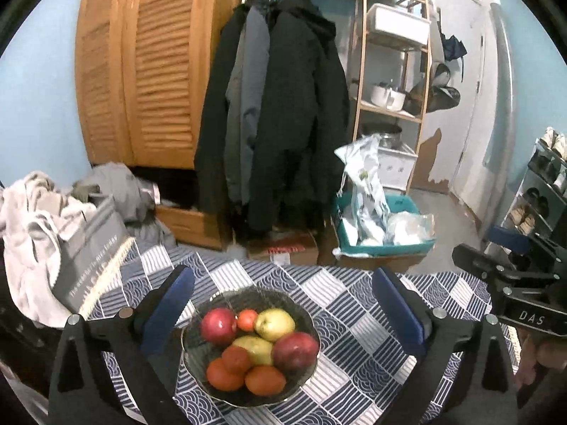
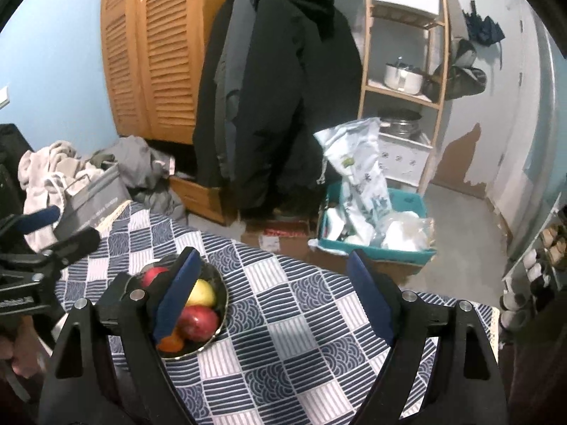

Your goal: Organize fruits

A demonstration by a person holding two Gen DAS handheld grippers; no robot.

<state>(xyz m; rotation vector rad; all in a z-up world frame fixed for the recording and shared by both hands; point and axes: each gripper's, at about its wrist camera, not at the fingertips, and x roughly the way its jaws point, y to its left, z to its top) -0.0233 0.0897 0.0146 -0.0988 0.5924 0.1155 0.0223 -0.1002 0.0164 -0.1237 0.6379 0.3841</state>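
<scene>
A table [image 1: 354, 322] covered by a blue-and-white patchwork cloth is seen across the lower half of both views. Near the bottom centre of the left wrist view a dark glass bowl [image 1: 198, 361] is set on it, and eight fruits are heaped inside: two red apples [image 1: 219, 326], two yellow-green fruits [image 1: 274, 324] and four orange-red ones [image 1: 264, 379], the smallest at the back. In the right wrist view the same bowl [image 2: 221, 299] is found at lower left, partly hidden behind a blue finger pad.

The table's far edge is seen curving across mid-frame; beyond it a teal bin [image 1: 386, 248] with white bags and a row of dark coats [image 1: 283, 113] are placed on the floor side. To the right of the bowl the cloth is left bare up to the edge. At the left edge a grey box [image 1: 88, 248] and pale laundry are crowded against the table.

The left gripper [image 1: 283, 304] is held above the bowl with its fingers spread wide and nothing between them. The right gripper [image 2: 278, 295] is likewise held wide, gripping nothing, over bare cloth.
</scene>
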